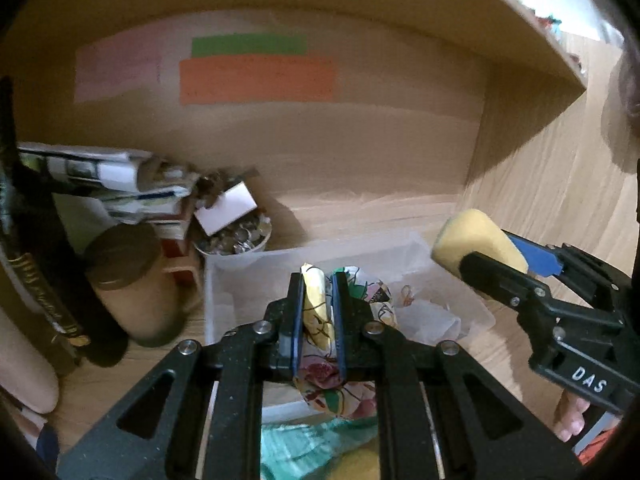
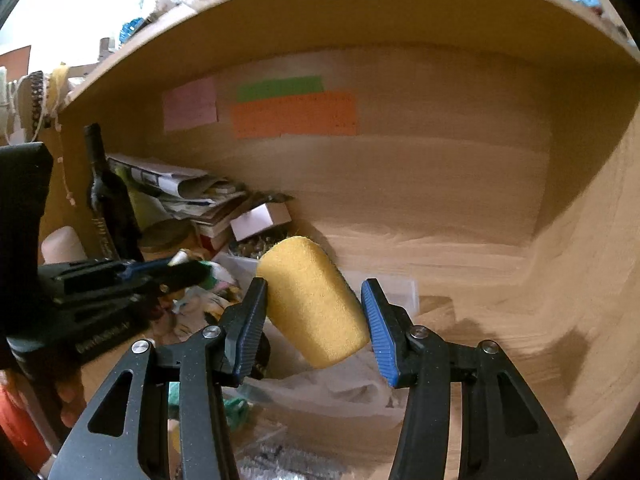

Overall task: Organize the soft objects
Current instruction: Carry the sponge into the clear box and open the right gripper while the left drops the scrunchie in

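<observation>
Your left hand-held gripper (image 1: 317,312) is clamped on the floral cloth (image 1: 320,312), fingers pinched tight on a bunched fold. The cloth hangs above the near half of the clear bin (image 1: 224,280), not let go yet.

Your right hand-held gripper (image 2: 314,316) has the yellow sponge (image 2: 312,304) between its fingers. The left pad (image 2: 250,332) touches the sponge; at the right pad (image 2: 380,332) I can't tell if there's contact or a sliver of gap. Judgement: held loosely or mid-release. The sponge sits tilted, over the bin's far right corner in the left view, above the crumpled white material inside.

The bin is on the tabletop (image 1: 360,208) under the shelf, right of the brown jar (image 1: 132,284) and the cup of small metal bits (image 1: 236,240). Paper stack (image 1: 104,176) far left.

Progress, as I read it:
- Both soft items are picked and positioned over the bin; neither is in it.
- The bin already holds some white stuff, plus a patterned scrap near its right side.
- More soft things lie near you, below the left gripper: a teal piece (image 1: 296,448), something yellow beside it. Likely still to sort.

Left to do: drop the cloth, drop the sponge, then clear the near pile. Roughly mid-task.
</observation>
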`<state>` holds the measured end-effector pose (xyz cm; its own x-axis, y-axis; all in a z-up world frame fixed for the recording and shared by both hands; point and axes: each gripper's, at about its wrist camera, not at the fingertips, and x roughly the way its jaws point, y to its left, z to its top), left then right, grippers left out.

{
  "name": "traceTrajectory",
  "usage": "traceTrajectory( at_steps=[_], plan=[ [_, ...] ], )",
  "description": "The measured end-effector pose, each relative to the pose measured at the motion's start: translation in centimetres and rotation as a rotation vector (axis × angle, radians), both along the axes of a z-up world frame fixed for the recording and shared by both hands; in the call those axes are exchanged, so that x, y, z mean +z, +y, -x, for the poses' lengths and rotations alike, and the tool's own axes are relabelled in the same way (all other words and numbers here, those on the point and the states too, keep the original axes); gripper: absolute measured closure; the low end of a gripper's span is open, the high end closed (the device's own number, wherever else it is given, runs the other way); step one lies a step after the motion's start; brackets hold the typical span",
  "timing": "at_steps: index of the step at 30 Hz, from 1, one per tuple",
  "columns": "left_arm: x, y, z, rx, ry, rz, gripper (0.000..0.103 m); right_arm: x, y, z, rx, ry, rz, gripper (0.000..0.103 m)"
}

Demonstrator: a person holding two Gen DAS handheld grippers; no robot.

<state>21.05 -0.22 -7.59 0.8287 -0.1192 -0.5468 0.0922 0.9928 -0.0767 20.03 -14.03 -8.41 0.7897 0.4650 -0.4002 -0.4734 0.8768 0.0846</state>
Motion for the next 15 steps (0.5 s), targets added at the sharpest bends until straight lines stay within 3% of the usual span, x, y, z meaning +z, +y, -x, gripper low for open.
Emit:
traceTrajectory(
  at_steps=[9, 15],
  plan=[
    [-3.1, -1.0, -4.6, -0.007, 0.13, 0.002, 0.091, -2.0, 1.9, -3.0, -0.019, 0.081, 0.052, 0.058],
    [-5.4, 0.1, -7.1, 0.002, 0.235, 0.061, 0.091, -4.2, 2.5, -5.1, -0.033, 0.169, 0.074, 0.058]
  ],
)
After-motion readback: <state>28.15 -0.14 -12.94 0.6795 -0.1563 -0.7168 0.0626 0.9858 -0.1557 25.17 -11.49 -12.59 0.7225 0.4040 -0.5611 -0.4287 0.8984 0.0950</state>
